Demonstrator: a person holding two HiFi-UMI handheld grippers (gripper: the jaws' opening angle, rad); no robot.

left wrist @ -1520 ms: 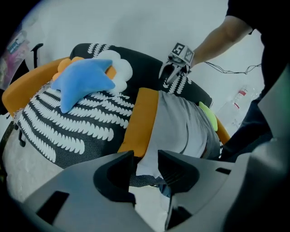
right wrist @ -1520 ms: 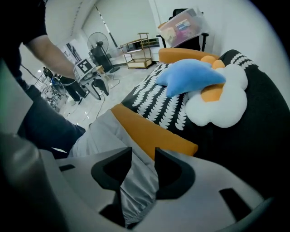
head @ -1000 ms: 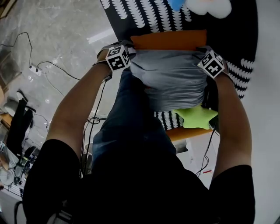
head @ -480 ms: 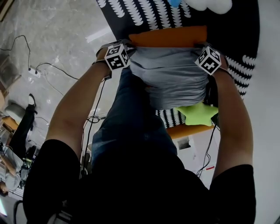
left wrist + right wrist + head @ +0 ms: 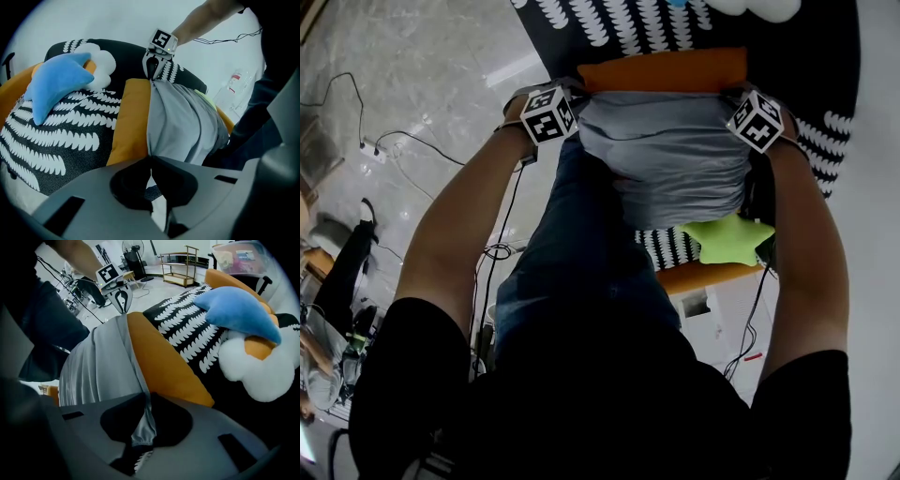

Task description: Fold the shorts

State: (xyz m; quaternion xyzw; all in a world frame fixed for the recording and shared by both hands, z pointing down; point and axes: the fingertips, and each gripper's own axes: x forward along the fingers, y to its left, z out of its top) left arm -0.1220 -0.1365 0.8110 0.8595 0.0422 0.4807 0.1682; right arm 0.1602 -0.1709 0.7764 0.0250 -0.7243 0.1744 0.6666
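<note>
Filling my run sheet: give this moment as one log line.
left hand-held gripper: shut on shorts; right hand-held gripper: jaws just closed on shorts; shorts: on orange cushion

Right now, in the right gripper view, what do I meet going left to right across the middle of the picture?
Person's jeans leg → grey shorts → orange cushion → black-and-white patterned cover → white cloud pillow.

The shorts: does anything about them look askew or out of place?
Nothing is damaged. The grey shorts lie rumpled, not flat, and the edge nearest the person reaches a green star toy, which may disturb a neat fold.
</note>
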